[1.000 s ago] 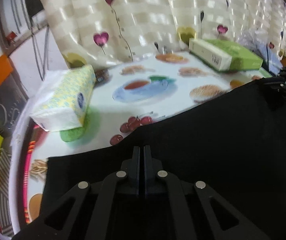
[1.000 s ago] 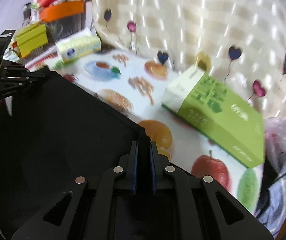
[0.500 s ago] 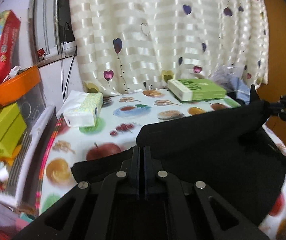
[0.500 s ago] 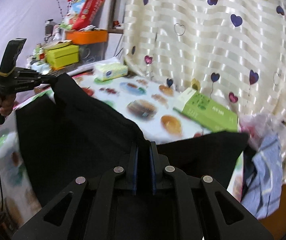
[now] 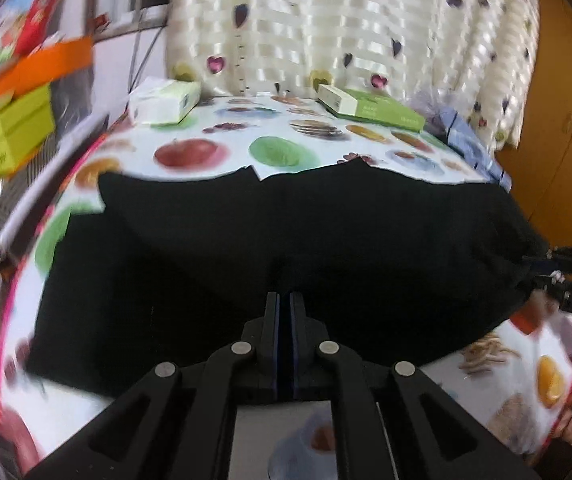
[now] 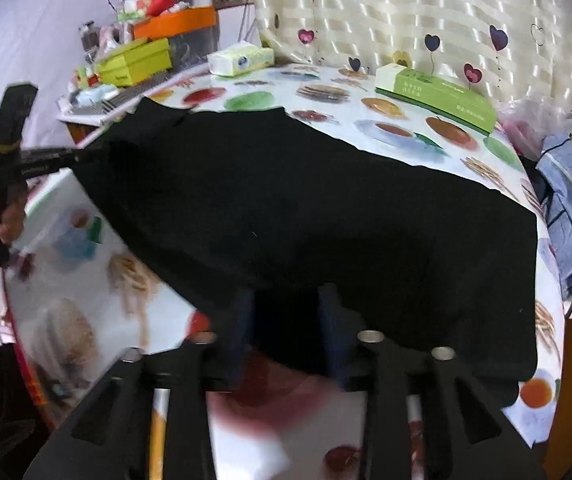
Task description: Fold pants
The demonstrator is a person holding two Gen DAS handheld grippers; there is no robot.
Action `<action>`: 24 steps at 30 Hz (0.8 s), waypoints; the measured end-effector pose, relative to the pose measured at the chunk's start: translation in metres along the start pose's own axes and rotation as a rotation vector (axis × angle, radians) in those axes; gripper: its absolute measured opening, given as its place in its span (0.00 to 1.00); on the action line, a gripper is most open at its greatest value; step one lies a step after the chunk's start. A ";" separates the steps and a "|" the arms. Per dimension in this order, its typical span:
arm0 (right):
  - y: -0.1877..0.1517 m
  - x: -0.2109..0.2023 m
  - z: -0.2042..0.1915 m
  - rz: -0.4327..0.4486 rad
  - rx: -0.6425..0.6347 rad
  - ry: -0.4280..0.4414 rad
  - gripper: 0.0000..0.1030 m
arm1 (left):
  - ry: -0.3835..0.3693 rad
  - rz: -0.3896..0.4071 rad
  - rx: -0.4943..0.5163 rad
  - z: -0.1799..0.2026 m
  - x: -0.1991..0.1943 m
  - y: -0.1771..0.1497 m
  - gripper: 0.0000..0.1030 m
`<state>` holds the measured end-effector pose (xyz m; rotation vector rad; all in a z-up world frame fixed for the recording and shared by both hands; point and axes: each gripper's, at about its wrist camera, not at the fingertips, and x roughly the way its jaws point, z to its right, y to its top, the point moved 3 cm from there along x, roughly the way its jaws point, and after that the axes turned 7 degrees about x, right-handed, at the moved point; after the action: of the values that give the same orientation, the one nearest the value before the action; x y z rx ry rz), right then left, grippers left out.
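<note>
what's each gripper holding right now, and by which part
Left gripper: shut on the near edge of the black pants. Right gripper: jaws just opened around that edge, holding nothing.

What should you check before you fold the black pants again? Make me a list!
1. Right gripper has let go: ok. Its jaws have just been opening and stand apart, with the edge of the black pants between them but not pinched.
2. Left gripper has let go: not ok. It is shut at the near edge of the pants.
3. Pants lie flat on the fruit-print tablecloth: cannot tell. The cloth is dark and blurred, and it looks humped near the middle.
4. Far edge is even: not ok. A notch shows in it.
5. Green box and tissue pack are off the pants: ok.
</note>
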<state>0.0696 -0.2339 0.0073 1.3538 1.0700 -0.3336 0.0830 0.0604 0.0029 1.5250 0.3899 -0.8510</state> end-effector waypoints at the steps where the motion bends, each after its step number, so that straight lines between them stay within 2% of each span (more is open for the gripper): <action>1: 0.001 -0.005 -0.003 0.011 -0.002 0.010 0.47 | -0.001 0.006 -0.013 -0.001 -0.006 -0.006 0.07; 3: 0.000 -0.012 -0.007 0.030 -0.020 0.002 0.47 | 0.029 0.035 -0.040 -0.006 -0.018 -0.008 0.11; 6: 0.007 -0.021 -0.008 0.087 -0.010 0.001 0.47 | 0.064 0.086 -0.077 -0.012 -0.030 0.005 0.36; 7: 0.011 -0.021 -0.006 0.106 0.000 -0.002 0.47 | 0.079 0.098 -0.079 -0.012 -0.031 0.012 0.47; 8: 0.015 -0.018 -0.003 0.116 0.010 -0.018 0.47 | 0.097 0.103 -0.076 -0.011 -0.028 0.019 0.51; 10: 0.019 -0.009 0.004 0.118 0.035 -0.053 0.47 | 0.122 0.087 -0.052 -0.006 -0.014 0.035 0.52; 14: 0.022 0.005 0.018 0.115 0.098 -0.061 0.47 | 0.199 0.018 0.025 0.002 0.032 0.057 0.52; 17: 0.023 0.005 0.023 0.126 0.120 -0.043 0.47 | 0.220 -0.046 0.013 -0.002 0.065 0.070 0.52; 20: 0.024 0.005 0.025 0.133 0.121 -0.039 0.47 | 0.283 -0.080 0.042 -0.005 0.084 0.076 0.51; 21: 0.024 0.005 0.026 0.134 0.119 -0.038 0.47 | 0.290 -0.110 0.028 -0.008 0.091 0.074 0.49; 22: 0.024 0.005 0.026 0.134 0.119 -0.037 0.47 | 0.283 -0.128 0.011 -0.010 0.094 0.072 0.38; 23: 0.024 0.005 0.026 0.135 0.119 -0.033 0.47 | 0.278 -0.143 -0.004 -0.012 0.097 0.068 0.33; 24: 0.023 0.006 0.027 0.131 0.120 -0.030 0.47 | 0.274 -0.131 -0.011 -0.014 0.095 0.066 0.32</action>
<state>0.1013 -0.2499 0.0129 1.5133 0.9431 -0.3240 0.1962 0.0401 -0.0183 1.6238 0.7001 -0.7403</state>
